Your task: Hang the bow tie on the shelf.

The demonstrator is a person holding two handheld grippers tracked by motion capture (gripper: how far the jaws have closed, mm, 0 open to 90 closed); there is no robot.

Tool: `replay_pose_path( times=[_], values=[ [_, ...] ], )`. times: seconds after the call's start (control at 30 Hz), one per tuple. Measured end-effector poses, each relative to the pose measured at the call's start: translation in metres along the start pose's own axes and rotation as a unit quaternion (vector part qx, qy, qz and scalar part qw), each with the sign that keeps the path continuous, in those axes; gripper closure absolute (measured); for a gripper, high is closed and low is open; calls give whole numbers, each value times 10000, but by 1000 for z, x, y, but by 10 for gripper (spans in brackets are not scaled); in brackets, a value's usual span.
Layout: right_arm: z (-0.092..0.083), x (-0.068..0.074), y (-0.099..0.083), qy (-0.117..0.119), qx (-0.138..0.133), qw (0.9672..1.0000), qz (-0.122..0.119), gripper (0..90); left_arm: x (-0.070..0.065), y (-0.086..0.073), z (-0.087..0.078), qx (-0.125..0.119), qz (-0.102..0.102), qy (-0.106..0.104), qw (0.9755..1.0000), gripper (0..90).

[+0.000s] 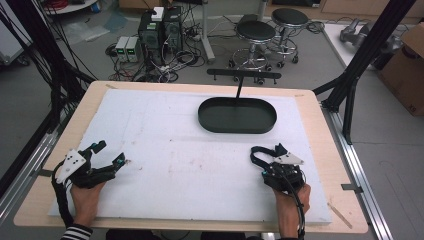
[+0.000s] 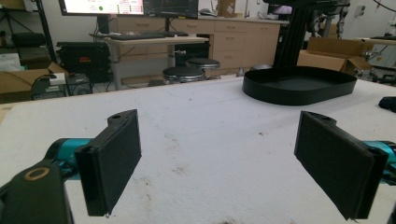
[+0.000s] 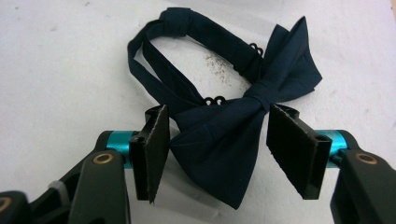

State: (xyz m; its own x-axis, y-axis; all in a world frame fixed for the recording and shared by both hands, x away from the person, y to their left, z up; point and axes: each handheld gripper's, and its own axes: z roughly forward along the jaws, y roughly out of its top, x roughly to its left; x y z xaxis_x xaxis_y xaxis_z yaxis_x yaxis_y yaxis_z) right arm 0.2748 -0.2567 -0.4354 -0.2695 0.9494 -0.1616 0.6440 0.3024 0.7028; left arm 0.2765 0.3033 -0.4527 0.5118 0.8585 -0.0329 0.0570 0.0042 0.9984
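Bow tie (image 3: 233,135) lies near the table's (image 1: 320,150) right edge, mostly hidden under your right gripper (image 3: 217,149), jaws spread astride one wing. Your left gripper (image 2: 219,163) gapes empty over the stained white pad (image 1: 175,150); black oval tray (image 1: 237,115) sits toward the far edge.

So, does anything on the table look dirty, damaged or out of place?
Only small things: brownish specks stain the white foam mat, and dark crumbs lie inside the strap loop of the navy fabric bow tie. The black oval tray sits level.
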Motion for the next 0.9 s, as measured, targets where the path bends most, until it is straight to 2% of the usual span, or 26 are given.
replay_pose_path(
  times=[0.33, 0.73, 0.83, 0.9],
  values=[
    [2, -4, -1, 95, 77, 9999, 121, 469, 0, 0, 0, 0, -22, 2, 10000, 150],
    [1, -11, -3, 140, 135, 9993, 313, 668, 0, 0, 0, -3, -25, 3, 10000, 150],
    [-1, -14, -4, 168, 123, 9986, 491, 742, 0, 0, 0, -3, -24, 2, 10000, 150],
    [-1, -15, -5, 177, 114, 9983, 535, 759, 0, 0, 0, -2, -21, 1, 10000, 150]
  ],
)
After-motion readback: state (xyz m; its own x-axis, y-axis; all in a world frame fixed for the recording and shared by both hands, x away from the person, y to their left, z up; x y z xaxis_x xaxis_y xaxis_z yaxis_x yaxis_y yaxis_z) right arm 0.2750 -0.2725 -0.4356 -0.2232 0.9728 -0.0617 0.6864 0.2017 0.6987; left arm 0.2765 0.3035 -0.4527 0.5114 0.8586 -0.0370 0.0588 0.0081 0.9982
